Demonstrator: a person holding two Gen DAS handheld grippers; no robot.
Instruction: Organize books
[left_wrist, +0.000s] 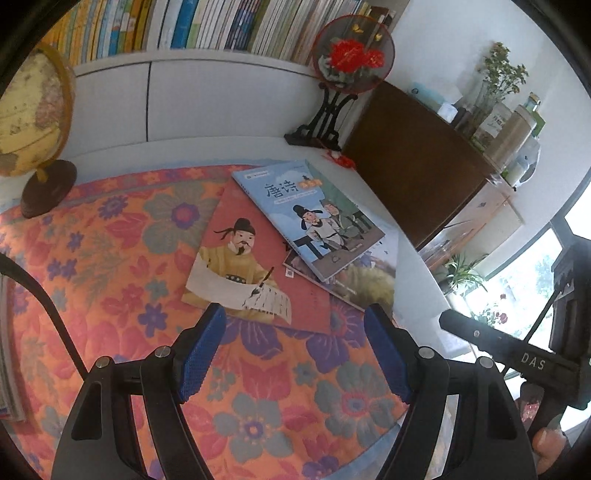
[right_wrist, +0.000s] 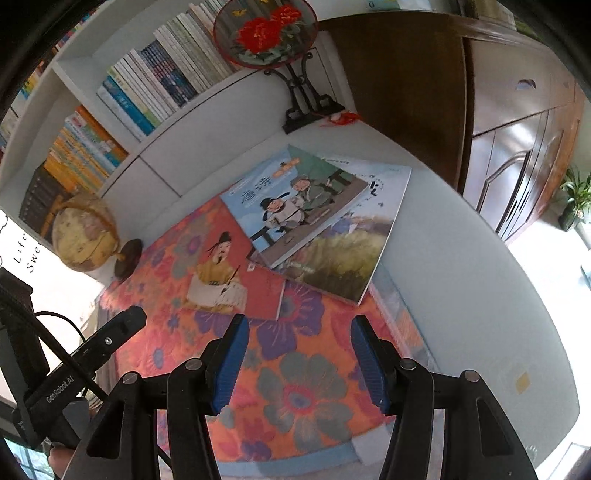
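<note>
Three thin picture books lie overlapped on a flowered cloth (left_wrist: 110, 280) (right_wrist: 295, 369). A blue book (left_wrist: 306, 218) (right_wrist: 295, 199) with two robed figures lies on top. Under it are a red book (left_wrist: 255, 258) (right_wrist: 236, 273) showing a man writing, and a book with a grassy scene (left_wrist: 373, 277) (right_wrist: 343, 254). My left gripper (left_wrist: 295, 314) hovers open just short of the red book's near edge. My right gripper (right_wrist: 297, 325) is open too, above the cloth near the red book's corner. Nothing sits between either pair of blue pads (left_wrist: 201, 354) (right_wrist: 229, 362).
A shelf of upright books (left_wrist: 207, 26) (right_wrist: 147, 92) runs along the back. A globe (left_wrist: 33, 114) (right_wrist: 85, 232) stands at the cloth's far left, a round flower screen on a black stand (left_wrist: 351, 59) (right_wrist: 266, 33) behind the books, a brown cabinet (left_wrist: 417, 158) (right_wrist: 406, 85) to the right.
</note>
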